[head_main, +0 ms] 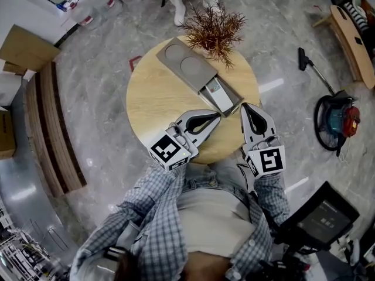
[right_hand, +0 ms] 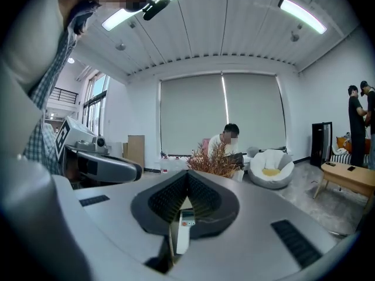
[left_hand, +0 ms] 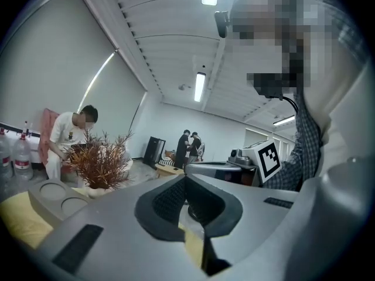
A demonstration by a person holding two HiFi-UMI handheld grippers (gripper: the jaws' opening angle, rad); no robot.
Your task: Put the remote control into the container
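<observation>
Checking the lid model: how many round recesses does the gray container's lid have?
2. Both recesses sit on the lid: one at its far end, one nearer the remote control. None seems hidden.

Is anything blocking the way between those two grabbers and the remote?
Nothing visible does. The remote seems to lie in the open end of the container, just beyond the shut tips of the left gripper and the right gripper. The plant stands at the container's far end, out of the way.
</observation>
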